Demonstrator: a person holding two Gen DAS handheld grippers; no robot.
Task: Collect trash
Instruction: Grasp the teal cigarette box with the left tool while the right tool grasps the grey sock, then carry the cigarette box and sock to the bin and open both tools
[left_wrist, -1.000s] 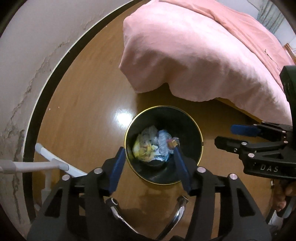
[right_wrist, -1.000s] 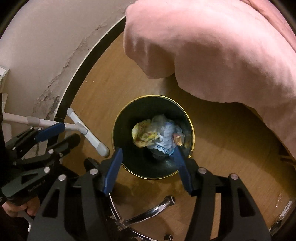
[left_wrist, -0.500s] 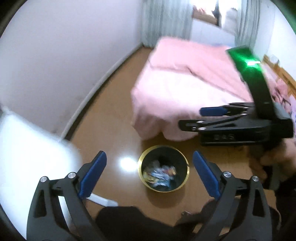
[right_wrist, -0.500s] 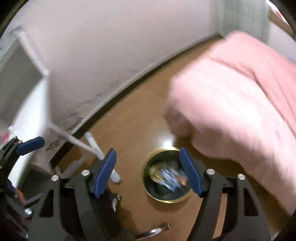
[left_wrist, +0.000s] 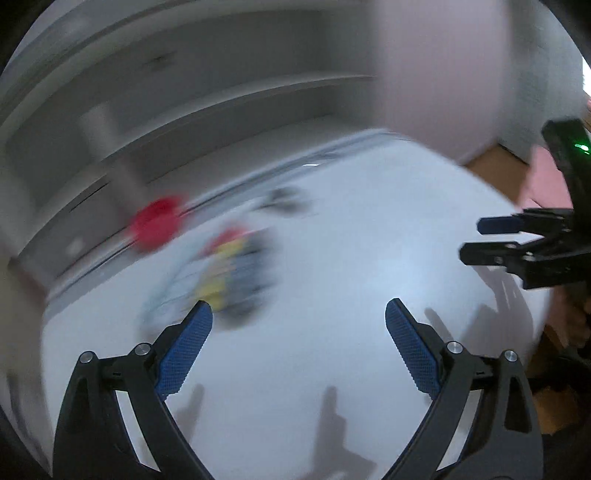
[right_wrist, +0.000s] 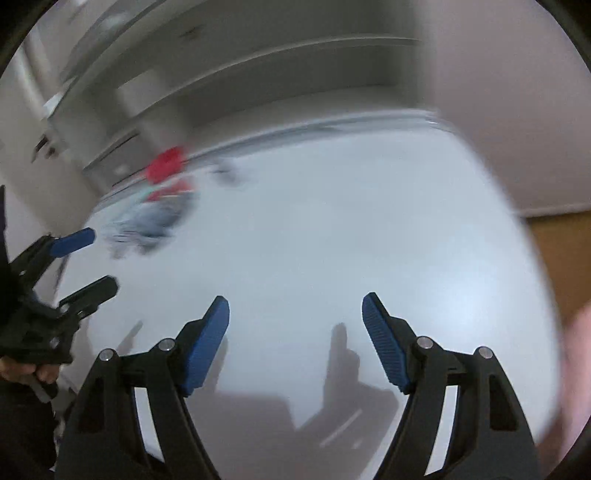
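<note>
A blurred heap of crumpled wrappers (left_wrist: 229, 273), yellow, red and dark, lies on a white table (left_wrist: 351, 277), just ahead and left of my left gripper (left_wrist: 298, 306). That gripper is open and holds nothing. In the right wrist view the same heap (right_wrist: 151, 218) is far to the upper left of my right gripper (right_wrist: 295, 299), which is also open and bare above the table top (right_wrist: 332, 240). Each gripper shows in the other's view, the right gripper (left_wrist: 472, 240) at the right edge and the left gripper (right_wrist: 101, 258) at the left edge. No bin is in view.
A red round thing (left_wrist: 157, 223) and a small dark object (left_wrist: 284, 201) sit near the table's back edge. Grey-white shelves (left_wrist: 221, 92) rise behind. Wood floor (right_wrist: 561, 251) and a pink bed (left_wrist: 546, 181) lie off the table's right side.
Both grippers rose from over the black bin on the floor and swung round to the white table. Their jaws opened wider; the bin left view.
</note>
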